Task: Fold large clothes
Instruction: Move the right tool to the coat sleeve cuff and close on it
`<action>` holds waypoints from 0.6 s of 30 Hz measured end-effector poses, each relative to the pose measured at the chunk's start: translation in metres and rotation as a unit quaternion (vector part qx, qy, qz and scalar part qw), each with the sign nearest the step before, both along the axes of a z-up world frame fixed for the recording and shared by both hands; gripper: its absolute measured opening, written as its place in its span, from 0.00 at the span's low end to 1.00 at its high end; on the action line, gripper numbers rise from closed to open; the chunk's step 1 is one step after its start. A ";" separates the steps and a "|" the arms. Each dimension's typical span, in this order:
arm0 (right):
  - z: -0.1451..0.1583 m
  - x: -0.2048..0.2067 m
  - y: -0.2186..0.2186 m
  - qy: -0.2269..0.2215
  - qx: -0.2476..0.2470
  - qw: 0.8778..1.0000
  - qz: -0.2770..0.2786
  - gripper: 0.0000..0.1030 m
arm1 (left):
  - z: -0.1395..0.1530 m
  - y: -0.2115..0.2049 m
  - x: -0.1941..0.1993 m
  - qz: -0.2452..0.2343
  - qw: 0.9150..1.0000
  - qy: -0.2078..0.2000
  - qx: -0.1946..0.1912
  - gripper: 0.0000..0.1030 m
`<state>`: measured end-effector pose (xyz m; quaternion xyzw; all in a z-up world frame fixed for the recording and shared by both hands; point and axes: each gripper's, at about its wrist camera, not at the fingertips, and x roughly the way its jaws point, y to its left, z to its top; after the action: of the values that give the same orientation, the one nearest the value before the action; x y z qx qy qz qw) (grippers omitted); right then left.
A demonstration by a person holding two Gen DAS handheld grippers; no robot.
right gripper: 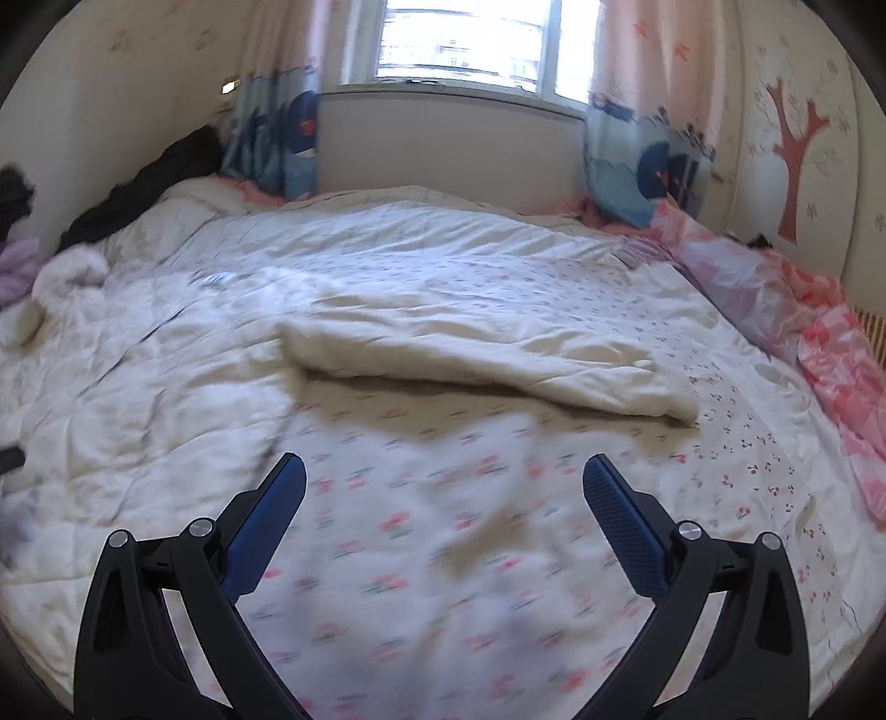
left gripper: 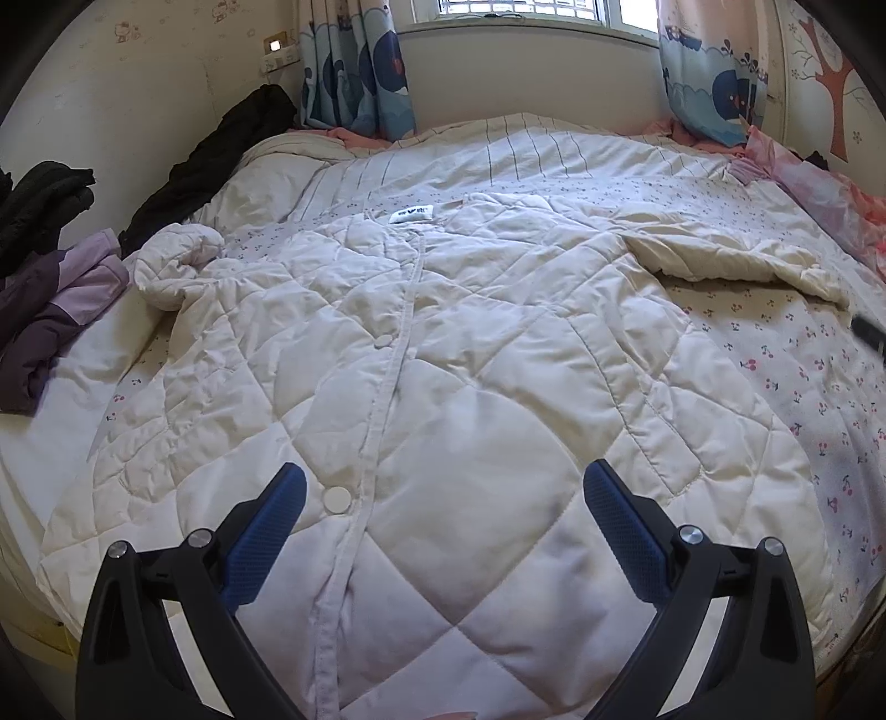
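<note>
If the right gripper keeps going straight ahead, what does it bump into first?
Probably the cherry-print bedsheet, which fills the space between the open right gripper fingers. Just past it lies the cream coat's sleeve, stretched across the bed. The picture is blurry, so how steeply the gripper tilts down is hard to judge.

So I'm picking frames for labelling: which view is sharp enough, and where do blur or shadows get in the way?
Left wrist view: sharp, the cream quilted coat shows stitching and snaps clearly, fisheye bending at the edges. Right wrist view: motion-blurred, the floral bedsheet print smeared, the coat's sleeve soft, a shadow beneath it, window blown out by daylight.
</note>
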<state>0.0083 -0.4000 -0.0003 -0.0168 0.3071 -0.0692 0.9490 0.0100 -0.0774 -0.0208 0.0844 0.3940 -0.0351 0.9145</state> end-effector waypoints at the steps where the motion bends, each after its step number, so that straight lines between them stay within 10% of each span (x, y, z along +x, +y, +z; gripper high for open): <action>1: 0.001 0.006 -0.018 0.000 0.008 1.000 -0.006 0.94 | 0.000 0.000 0.000 0.001 1.000 0.001 0.000 0.93; 12: -0.024 0.101 -0.183 0.025 0.192 0.978 -0.080 0.88 | -0.006 -0.007 0.002 -0.002 1.000 0.016 -0.002 0.93; 18: -0.048 0.127 -0.203 0.045 0.189 0.974 -0.114 0.88 | -0.008 -0.014 0.000 -0.015 1.000 0.018 0.002 0.93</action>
<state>0.1349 -0.6029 -0.0485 0.1944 0.3565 -0.1168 0.9063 0.0102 -0.0918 -0.0292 0.0914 0.4093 -0.0494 0.9065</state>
